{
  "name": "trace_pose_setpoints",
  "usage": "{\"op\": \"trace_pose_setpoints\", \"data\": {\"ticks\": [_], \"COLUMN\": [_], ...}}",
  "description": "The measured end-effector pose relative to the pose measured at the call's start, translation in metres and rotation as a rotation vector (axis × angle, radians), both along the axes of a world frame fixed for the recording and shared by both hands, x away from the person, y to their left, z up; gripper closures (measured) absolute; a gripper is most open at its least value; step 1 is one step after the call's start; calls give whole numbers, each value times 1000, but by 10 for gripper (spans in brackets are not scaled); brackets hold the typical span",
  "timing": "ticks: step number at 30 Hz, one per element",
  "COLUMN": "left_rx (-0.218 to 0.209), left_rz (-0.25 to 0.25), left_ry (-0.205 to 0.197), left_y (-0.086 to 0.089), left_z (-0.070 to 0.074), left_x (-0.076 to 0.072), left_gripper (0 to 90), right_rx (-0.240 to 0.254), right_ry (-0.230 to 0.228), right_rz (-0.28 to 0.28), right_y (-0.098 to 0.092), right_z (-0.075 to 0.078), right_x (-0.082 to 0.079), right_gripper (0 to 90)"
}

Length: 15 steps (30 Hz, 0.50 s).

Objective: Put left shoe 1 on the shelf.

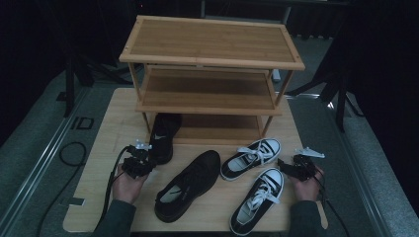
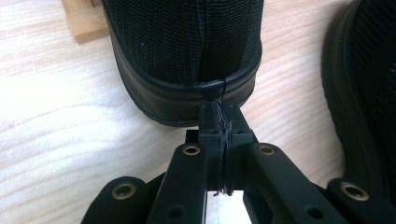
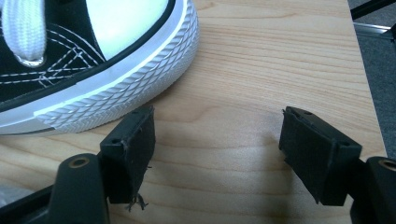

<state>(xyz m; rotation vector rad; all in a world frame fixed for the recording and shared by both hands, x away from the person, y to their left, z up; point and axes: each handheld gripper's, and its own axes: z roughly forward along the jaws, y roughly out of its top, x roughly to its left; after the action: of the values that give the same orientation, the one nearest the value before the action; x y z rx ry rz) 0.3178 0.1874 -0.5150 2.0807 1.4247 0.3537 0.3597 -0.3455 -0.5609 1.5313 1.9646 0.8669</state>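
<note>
A 3-tier wooden rack (image 1: 211, 59) stands at the back of the table (image 1: 104, 143). 1 black shoe (image 1: 163, 137) lies with its toe under the lowest shelf; its heel touches the left gripper (image 2: 219, 119), whose fingers are closed together on nothing. The right gripper (image 3: 217, 140), fingers apart and empty, sits beside a white-soled sneaker (image 3: 93, 60).
</note>
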Motion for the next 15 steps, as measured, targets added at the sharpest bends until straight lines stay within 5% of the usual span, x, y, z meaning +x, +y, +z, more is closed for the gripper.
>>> {"op": "trace_pose_setpoints", "data": {"ticks": [15], "left_rx": [12], "left_rz": [28], "left_ry": [-15], "left_y": [-7], "left_z": [3], "left_x": [18], "left_gripper": [883], "right_rx": [0], "right_ry": [0], "right_rz": [0], "right_y": [0], "right_z": [0], "right_x": [0], "right_gripper": [270]}}
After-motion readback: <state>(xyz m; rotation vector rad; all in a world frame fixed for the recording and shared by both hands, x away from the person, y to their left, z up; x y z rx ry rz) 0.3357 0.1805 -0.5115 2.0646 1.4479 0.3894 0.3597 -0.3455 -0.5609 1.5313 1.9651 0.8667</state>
